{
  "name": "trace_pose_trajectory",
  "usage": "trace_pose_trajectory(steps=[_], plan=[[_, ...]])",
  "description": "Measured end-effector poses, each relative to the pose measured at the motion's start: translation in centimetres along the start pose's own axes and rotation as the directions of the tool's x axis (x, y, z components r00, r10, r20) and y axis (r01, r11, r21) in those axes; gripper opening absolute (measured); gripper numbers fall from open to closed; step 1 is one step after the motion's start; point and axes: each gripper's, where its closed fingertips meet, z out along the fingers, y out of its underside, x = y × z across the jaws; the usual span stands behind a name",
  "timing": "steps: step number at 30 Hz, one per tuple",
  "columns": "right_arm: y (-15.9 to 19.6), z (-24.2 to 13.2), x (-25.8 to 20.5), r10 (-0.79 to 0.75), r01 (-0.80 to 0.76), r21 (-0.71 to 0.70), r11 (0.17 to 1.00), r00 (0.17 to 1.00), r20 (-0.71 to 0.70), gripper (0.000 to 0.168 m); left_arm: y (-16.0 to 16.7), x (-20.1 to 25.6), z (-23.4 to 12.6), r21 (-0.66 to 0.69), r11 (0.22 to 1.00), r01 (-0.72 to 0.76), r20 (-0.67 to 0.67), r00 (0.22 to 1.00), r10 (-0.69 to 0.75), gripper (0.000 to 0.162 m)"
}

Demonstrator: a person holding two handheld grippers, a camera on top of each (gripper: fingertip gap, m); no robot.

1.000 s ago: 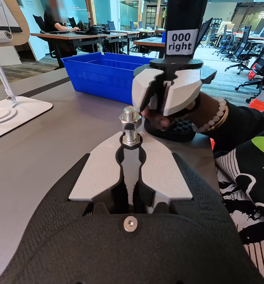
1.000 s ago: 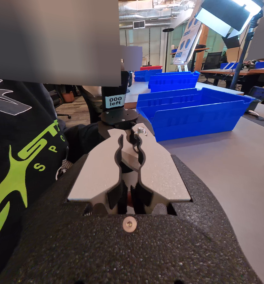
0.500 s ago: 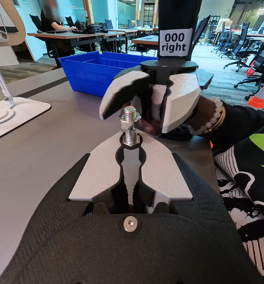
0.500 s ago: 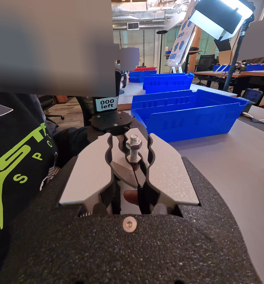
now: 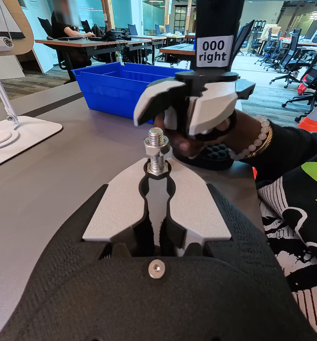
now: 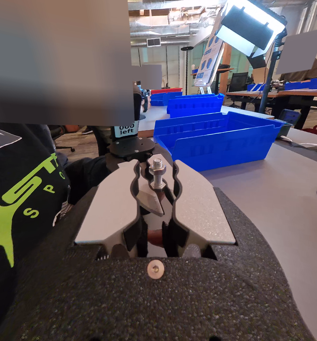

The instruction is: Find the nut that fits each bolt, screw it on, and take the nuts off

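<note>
Nut (image 5: pixel 156 147) sits partway down bolt (image 5: pixel 155 162) clamped upright by left gripper (image 5: pixel 156 170); right gripper (image 6: pixel 156 177) spread wide, empty; removal pending.

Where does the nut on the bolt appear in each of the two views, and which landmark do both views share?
Left wrist view: the nut sits just above centre, high on the upright bolt held at the tips of the left gripper.
Right wrist view: the nut is at centre, beyond the open fingers of the right gripper.
Shared landmark: the blue bin on the grey table.
</note>
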Motion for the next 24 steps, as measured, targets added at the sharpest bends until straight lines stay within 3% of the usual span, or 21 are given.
trace_pose_trajectory(steps=[7,11,14,24], plan=[[1.0,1.2,-0.5,-0.015,0.016,-0.056,0.998,0.999,0.029,0.042,0.0,0.0,0.0,0.000,1.000,0.002,0.000,1.000,-0.002,0.015],[0.8,0.1,-0.7,-0.005,0.007,-0.067,0.998,1.000,0.029,0.033,0.0,-0.2,0.0,0.003,1.000,0.007,0.006,1.000,-0.007,0.015],[0.6,-0.9,-1.7,-0.004,0.010,-0.078,0.997,0.997,0.074,0.016,0.0,-0.2,0.0,0.001,1.000,0.012,0.007,1.000,-0.012,0.015],[-0.1,0.3,0.2,-0.055,0.043,-0.181,0.983,0.997,-0.063,0.019,0.2,-0.1,0.1,-0.009,1.000,-0.003,0.006,1.000,0.003,0.015]])
